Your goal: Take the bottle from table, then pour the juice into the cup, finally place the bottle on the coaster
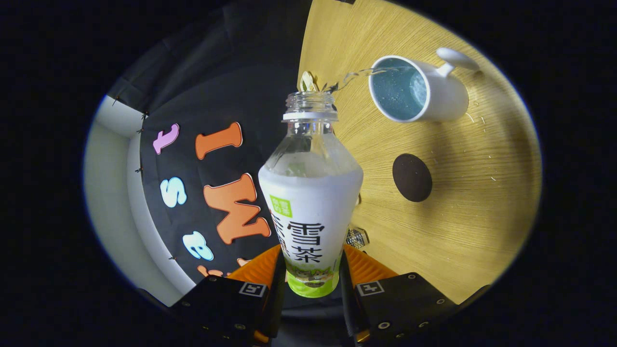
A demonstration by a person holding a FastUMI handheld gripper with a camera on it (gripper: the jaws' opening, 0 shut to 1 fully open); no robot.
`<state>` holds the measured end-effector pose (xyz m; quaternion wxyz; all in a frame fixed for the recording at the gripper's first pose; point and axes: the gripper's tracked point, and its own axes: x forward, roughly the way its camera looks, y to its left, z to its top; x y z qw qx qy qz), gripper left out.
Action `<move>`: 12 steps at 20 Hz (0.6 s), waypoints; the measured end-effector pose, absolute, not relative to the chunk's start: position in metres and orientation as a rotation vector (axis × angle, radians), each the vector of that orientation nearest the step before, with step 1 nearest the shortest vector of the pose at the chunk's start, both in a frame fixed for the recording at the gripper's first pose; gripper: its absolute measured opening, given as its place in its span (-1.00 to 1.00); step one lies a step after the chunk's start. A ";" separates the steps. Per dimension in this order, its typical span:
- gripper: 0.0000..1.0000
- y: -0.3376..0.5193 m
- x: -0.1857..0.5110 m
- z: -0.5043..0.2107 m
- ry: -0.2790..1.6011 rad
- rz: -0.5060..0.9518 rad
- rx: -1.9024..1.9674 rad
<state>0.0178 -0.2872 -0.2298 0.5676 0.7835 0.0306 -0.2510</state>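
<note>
Gripper [311, 274] with both fingers pressed on the lower body of the bottle [311, 202], jaws closed to the bottle's width. The uncapped bottle is tipped on its side over the wooden table [462, 231]; a thin stream of clear liquid [352, 77] arcs from its mouth into the white cup [417, 91], beyond the fingers. The dark round coaster [412, 177] lies on the table between cup and gripper. A small clear object beside the bottle, possibly its cap [357, 237], is indistinct.

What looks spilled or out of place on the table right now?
Nothing spilled. The hand-held gripper is shut on the uncapped bottle, tipped toward the white cup; its clear stream reaches the cup. The dark coaster sits bare.
</note>
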 end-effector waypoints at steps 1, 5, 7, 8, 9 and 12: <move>0.06 -0.287 0.018 -0.229 0.074 -0.588 1.845; 0.06 -0.285 0.019 -0.229 0.086 -0.587 1.852; 0.06 -0.284 0.017 -0.231 0.098 -0.590 1.842; 0.07 -0.284 0.017 -0.232 0.101 -0.589 1.841; 0.07 -0.284 0.017 -0.230 0.098 -0.588 1.848; 0.06 -0.285 0.022 -0.227 0.087 -0.590 1.869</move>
